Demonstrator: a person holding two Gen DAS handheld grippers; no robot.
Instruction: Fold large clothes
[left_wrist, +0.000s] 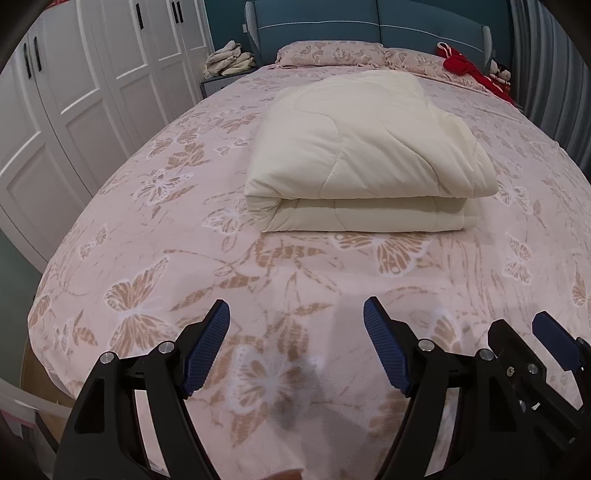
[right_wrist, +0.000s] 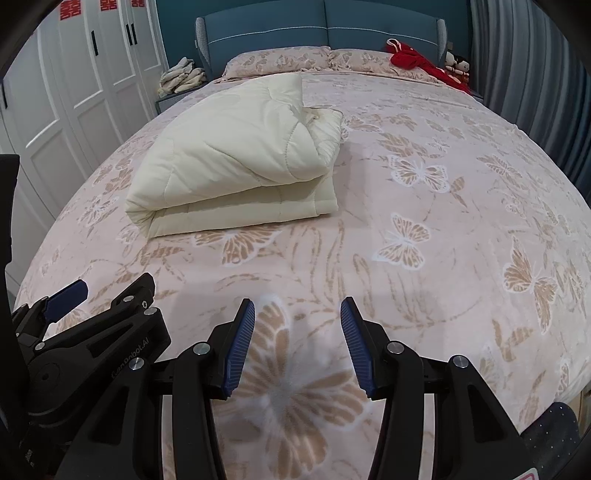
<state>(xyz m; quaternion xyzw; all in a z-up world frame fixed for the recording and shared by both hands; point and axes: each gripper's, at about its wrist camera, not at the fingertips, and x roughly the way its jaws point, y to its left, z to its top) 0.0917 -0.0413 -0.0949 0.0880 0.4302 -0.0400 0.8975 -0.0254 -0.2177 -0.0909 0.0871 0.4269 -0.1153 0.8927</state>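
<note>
Bed: pink cover (left_wrist: 155, 236) with tan and white butterfly print, spread flat over the whole top; blue padded headboard (left_wrist: 369, 26) at the far end.
Quilt: cream quilt (left_wrist: 369, 147), folded into a thick stack of layers, lies on the bed past the middle toward the far end; rounded fold edge faces near. In the right wrist view the quilt (right_wrist: 236, 155) sits left of centre, its far right corner bunched and a bit loose.
Pillows: two in the same pink print (left_wrist: 328, 53) lie side by side against the headboard.
Red cloth: crumpled red garment (left_wrist: 469, 68) on the far right pillow; small dolls (right_wrist: 458, 62) just beside it at the bed's far right corner.
Left side of room: white panelled wardrobe (left_wrist: 85, 85) with dark handles; beige heap of cloth (left_wrist: 229, 59) on a low stand by the headboard.
Right side of room: grey curtain (right_wrist: 524, 74).
Left gripper: (left_wrist: 295, 347) over the near part of the cover, pointing down and forward; jaws wide apart, nothing between the blue pads, only cover seen through the gap. Well apart from the quilt.
Right gripper: (right_wrist: 297, 347) just to the right of the left one, also over the near cover; jaws apart but narrower than the left, nothing held.
Spacing: the two grippers sit side by side, close, each showing at the edge of the other's view.
Shadow: soft grey patch on the cover under each gripper.
</note>
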